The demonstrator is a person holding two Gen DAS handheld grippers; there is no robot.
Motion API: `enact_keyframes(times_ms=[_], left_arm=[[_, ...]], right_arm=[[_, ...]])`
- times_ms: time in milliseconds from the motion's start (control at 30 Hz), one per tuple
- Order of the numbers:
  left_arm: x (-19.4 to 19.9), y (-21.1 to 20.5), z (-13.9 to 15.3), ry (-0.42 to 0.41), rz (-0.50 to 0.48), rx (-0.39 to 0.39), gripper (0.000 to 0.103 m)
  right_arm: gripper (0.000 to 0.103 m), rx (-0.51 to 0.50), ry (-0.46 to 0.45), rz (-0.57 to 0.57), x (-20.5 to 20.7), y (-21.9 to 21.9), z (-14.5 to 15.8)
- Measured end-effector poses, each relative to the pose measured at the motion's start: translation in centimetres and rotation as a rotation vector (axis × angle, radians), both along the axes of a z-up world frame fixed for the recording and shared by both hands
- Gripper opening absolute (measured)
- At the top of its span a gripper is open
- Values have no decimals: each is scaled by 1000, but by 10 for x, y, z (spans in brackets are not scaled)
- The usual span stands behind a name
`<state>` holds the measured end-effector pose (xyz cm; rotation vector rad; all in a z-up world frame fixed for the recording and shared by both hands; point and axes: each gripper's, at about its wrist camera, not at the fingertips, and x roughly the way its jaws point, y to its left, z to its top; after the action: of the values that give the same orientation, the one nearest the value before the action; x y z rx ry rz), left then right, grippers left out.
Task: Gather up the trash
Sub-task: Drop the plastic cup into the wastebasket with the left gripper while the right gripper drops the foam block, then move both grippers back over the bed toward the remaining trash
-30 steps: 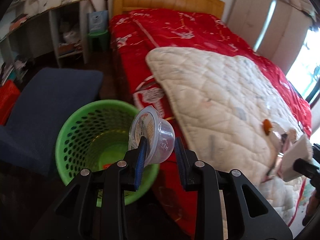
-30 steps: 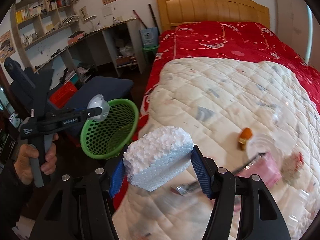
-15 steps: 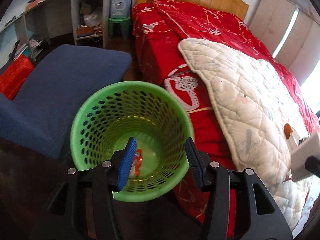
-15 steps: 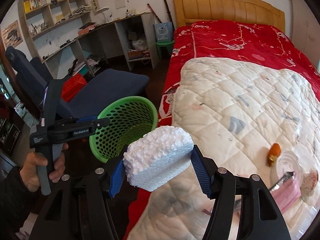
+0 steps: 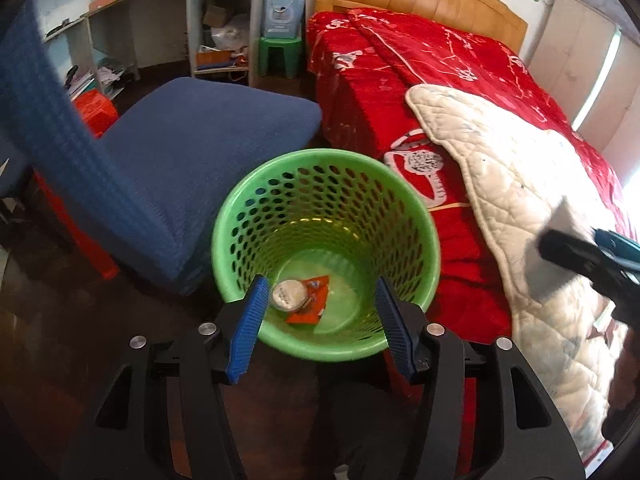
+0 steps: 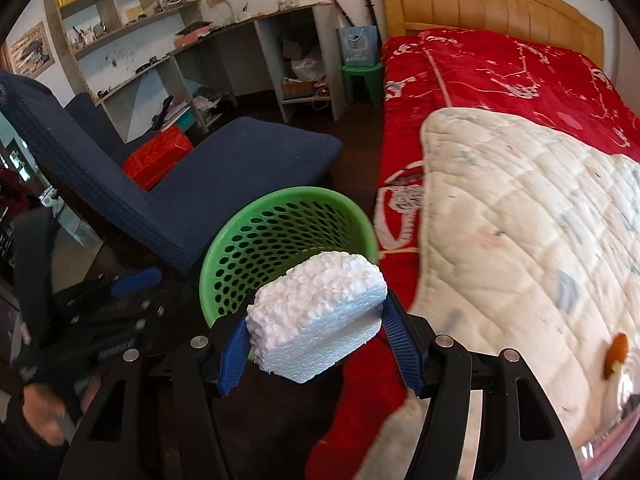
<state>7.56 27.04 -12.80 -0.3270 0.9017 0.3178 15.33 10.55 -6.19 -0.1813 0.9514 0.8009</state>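
The right gripper [image 6: 320, 336] is clamping a white, crumbly polystyrene foam block [image 6: 318, 316] by its sides near the green perforated plastic basket [image 6: 256, 240]; probably light and brittle. The left gripper [image 5: 320, 320] is gaping empty.

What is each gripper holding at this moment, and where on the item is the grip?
The right gripper clamps the white foam block by its two opposite side faces. The left gripper is open and empty above the green basket.

No readable text anywhere. Faint print on the round lid [image 5: 289, 295] in the green basket [image 5: 424, 216] and on the orange wrapper [image 5: 314, 300], too small to read.
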Motion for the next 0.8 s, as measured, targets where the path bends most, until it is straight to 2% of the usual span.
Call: enact_keyframes(times_ms=[333,367,400,600,800], left_arm=[[-16,13,-5,-1,31,-26,56],[-16,14,-6,-1,33,-29,56],[-16,14,-6,-1,34,-31,56],[-15,9,-5,1,30,-30,59],[-13,-7,3,-13,0,-25,61]], right_arm=[[61,-1,30,19,11,52,-15],[63,1,33,19,12,54,-16],[70,2,37,19,13,56,-15],[73,27,20,3,11,46,-5],[76,32,1,-29,8,11,8]])
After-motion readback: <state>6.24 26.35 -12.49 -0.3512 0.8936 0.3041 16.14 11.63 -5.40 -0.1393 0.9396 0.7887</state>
